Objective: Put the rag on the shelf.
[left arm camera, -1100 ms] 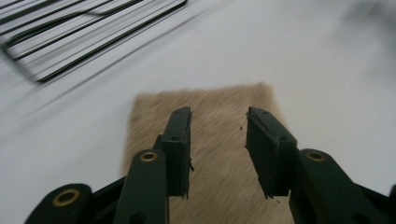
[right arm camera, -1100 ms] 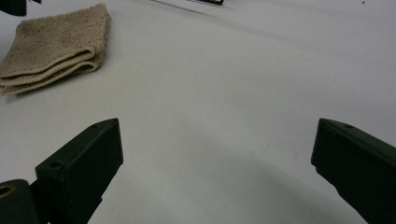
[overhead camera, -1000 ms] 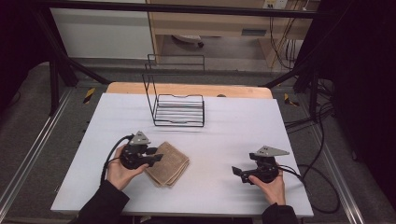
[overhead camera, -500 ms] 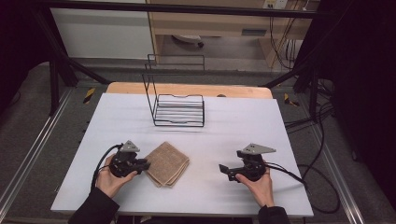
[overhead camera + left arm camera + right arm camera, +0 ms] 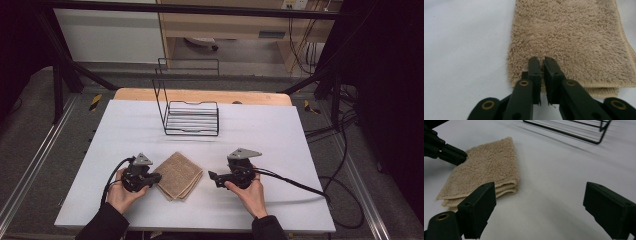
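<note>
Your left gripper [image 5: 541,62] is pinched nearly closed on the folded towel's [image 5: 177,174] edge, your right gripper [image 5: 536,202] gapes beside it, lifting undone.

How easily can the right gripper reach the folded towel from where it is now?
Probably easily. The right gripper is open and faces the folded towel, with bare white table between them. The left gripper, almost shut, rests at the towel's opposite edge, so it should not block.

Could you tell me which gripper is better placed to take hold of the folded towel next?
Left, probably. The left gripper has its nearly closed jaws resting on the towel at its edge, while the right gripper is wide open, short of the towel over bare table.
</note>
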A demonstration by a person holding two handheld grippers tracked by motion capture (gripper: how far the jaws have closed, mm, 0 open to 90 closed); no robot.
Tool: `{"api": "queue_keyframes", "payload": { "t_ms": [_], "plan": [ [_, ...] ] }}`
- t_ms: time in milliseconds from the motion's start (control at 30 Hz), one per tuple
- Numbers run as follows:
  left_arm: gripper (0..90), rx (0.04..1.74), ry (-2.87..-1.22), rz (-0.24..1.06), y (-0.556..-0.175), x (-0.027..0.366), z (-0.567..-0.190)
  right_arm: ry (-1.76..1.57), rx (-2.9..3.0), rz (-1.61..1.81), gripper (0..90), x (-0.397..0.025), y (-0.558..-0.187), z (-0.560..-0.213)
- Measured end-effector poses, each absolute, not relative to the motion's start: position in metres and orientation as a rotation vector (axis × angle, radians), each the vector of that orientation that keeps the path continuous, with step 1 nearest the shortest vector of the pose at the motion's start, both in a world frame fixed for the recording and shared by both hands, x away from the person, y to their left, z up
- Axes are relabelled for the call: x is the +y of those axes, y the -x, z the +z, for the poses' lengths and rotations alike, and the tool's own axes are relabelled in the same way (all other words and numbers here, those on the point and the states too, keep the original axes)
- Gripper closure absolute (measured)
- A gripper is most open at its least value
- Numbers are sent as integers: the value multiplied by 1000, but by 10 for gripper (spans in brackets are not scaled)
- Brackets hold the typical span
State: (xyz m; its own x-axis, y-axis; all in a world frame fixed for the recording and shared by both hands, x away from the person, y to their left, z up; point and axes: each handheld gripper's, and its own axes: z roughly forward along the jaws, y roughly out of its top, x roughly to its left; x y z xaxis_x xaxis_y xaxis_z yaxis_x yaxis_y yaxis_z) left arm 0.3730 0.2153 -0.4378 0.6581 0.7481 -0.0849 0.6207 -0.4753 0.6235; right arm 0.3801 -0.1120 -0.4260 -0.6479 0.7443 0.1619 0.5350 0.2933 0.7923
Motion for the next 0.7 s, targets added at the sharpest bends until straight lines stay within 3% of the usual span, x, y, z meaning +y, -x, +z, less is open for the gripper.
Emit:
{"api": "queue_keyframes", "payload": {
  "t_ms": [300, 400, 700],
  "plan": [
    [885, 1035, -2208, 243, -374, 225, -421, -1189, 2364, 1288, 175, -85, -388, -437],
    [885, 1036, -2208, 308, -374, 232, -412, -1189, 2372, 1287, 202, -79, -388, -437],
    [865, 1048, -2275, 353, -383, 238, -429, -1207, 2405, 1237, 318, -50, -391, -445]
  ]
}}
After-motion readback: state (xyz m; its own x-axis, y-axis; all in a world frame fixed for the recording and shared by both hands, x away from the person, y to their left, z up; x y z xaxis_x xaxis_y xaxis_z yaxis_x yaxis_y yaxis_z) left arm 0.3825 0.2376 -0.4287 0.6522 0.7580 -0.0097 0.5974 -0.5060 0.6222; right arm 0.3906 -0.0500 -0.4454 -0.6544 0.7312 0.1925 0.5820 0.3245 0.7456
